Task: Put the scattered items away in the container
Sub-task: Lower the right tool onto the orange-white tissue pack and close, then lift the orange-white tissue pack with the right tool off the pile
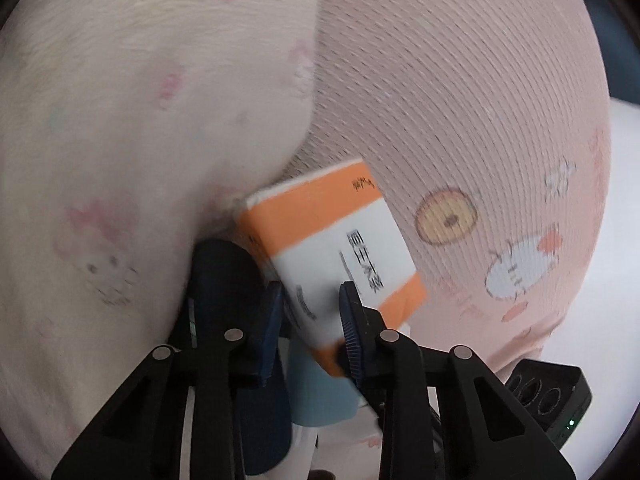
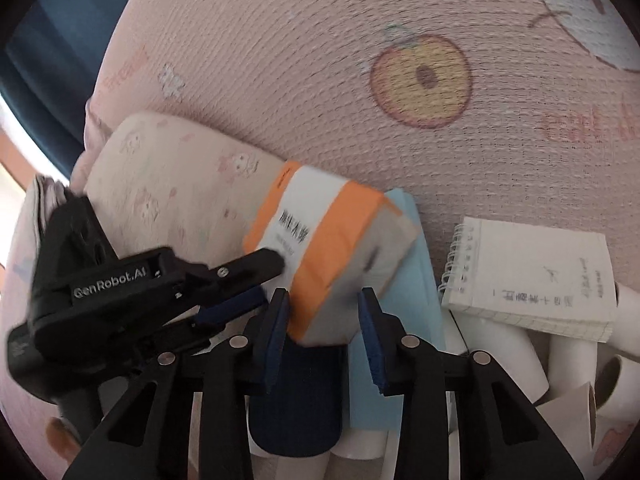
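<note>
Both pictures are bright, with soft and even daylight and no hard shadows. In the right wrist view a strip of white glare (image 2: 9, 118) stands at the far left edge. The fisheye lens bends the pink fabric (image 1: 460, 92) strongly and leaves dark corners. Motion blur smears the orange and white pack (image 1: 340, 240), so its print is not readable. The black fingers (image 1: 354, 332) near the lens look sharper.

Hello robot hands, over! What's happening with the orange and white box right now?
Both grippers, left and right, closed on the orange and white box. Box lifted over the pink bedding. Notepad and paper rolls close beside.
</note>
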`<state>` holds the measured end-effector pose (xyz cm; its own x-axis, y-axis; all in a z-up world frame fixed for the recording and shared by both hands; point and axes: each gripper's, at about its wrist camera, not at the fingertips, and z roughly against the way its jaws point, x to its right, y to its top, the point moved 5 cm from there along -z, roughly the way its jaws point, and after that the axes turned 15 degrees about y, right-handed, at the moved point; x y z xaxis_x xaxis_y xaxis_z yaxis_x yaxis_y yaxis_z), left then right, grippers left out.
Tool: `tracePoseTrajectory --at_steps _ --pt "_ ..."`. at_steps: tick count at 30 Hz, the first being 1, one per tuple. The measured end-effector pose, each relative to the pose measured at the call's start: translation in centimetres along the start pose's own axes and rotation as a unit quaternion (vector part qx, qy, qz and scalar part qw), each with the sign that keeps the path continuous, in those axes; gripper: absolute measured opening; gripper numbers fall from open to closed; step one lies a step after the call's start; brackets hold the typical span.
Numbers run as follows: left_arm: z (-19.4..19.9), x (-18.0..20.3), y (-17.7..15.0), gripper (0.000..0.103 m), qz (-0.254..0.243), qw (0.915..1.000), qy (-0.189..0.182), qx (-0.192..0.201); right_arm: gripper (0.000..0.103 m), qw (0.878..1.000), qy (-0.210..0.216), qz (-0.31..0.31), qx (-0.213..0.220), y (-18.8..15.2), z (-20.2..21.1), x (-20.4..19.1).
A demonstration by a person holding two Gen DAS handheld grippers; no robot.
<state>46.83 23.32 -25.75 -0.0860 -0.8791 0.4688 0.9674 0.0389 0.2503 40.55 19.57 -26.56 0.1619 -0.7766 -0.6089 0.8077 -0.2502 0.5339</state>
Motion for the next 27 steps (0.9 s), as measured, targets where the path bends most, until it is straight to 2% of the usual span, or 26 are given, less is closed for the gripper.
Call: tracePoseTrajectory --at_steps 3,6,10,14,16,17,18,21,25,27 --pt "-0.6 1.6 -1.7 0.031 -0.014 0.9995 -0.025 -0.017 0.03 1.0 0.0 0.002 0.0 -0.7 0.5 -0.2" --pt "-1.3 3.9 -2.7 0.031 -0.042 0.9987 -0.022 -0.016 0.03 1.0 -0.016 -0.01 0.008 -0.9 1.6 0.7" --pt "-2.1 5.8 -2.5 0.031 -0.053 0.998 -0.025 -0.025 0.03 0.998 -0.042 -0.027 0.026 0.1 3.1 2.7" --pt "-1.2 6.4 -2.3 0.033 -0.081 0.9967 0.007 0.001 0.03 0.997 -0.054 -0.049 0.039 1.3 4.0 4.6" --pt "0.1 5.4 -1.8 0.041 -0.101 0.9943 0.026 0.023 0.03 0.997 -0.052 -0.054 0.036 1.5 4.0 5.0" --pt "0.6 5.4 -1.4 0.05 -0.111 0.9921 0.04 0.042 0.03 0.997 -0.053 -0.055 0.033 1.6 3.9 5.2" --pt "1.1 5.2 -1.1 0.054 -0.117 0.9897 0.056 0.061 0.03 0.997 -0.053 -0.054 0.031 1.5 4.0 5.3" --pt "2.5 3.2 0.0 0.054 -0.124 0.9835 0.093 0.094 0.03 0.997 -0.049 -0.057 0.03 1.7 4.2 5.5" --pt "2.1 2.5 0.9 0.054 -0.117 0.9848 0.094 0.088 0.032 0.997 -0.04 -0.055 0.031 2.1 4.6 5.3" --pt "1.4 2.4 1.3 0.054 -0.107 0.9877 0.086 0.074 0.045 0.998 -0.033 -0.05 0.037 2.3 5.1 5.0"
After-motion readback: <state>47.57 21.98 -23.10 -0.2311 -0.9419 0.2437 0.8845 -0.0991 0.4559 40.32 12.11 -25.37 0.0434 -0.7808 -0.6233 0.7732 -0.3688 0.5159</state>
